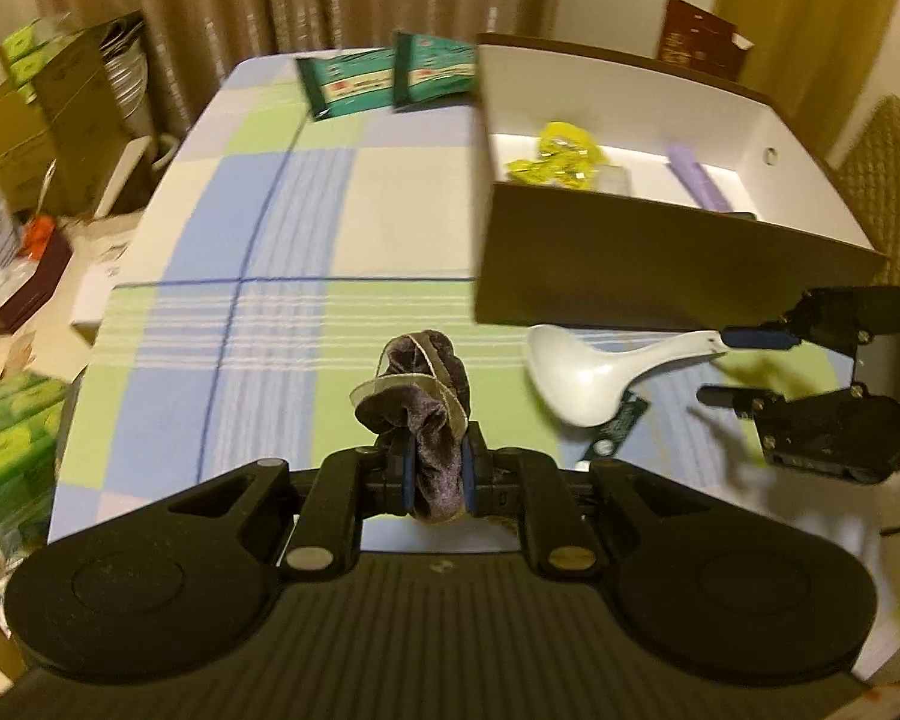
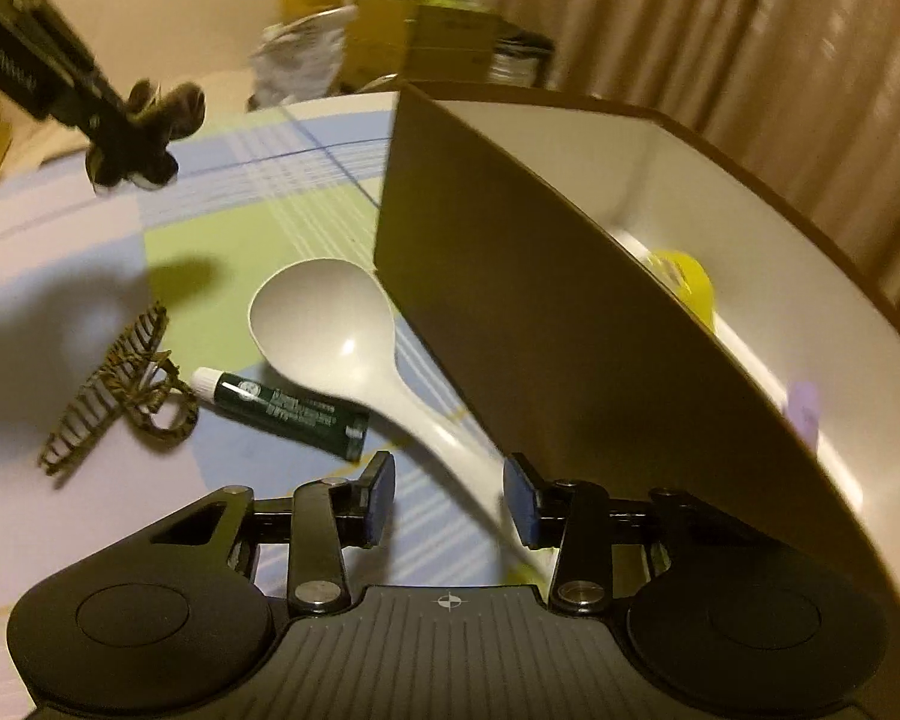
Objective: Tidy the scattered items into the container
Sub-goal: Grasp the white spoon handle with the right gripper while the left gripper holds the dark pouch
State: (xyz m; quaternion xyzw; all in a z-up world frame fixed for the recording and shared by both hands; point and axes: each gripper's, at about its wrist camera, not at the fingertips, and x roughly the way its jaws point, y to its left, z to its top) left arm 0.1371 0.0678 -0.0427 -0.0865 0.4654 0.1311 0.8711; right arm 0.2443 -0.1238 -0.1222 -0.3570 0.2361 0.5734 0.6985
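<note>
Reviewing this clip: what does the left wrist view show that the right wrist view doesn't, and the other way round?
Only the left wrist view shows the two green packets at the table's far edge, plus a clear look at the yellow wrappers inside the container.

Only the right wrist view shows the striped hair claw and the whole green tube lying beside the spoon.

Both show the white spoon, the checked tablecloth, the left hand-held gripper shut on a purple scrunchie, and the right hand-held gripper straddling the spoon handle.

Box wall [image 2: 510, 312] crowds spoon [image 2: 342, 336]; tablecloth [image 1: 306, 228] leftward open.
</note>
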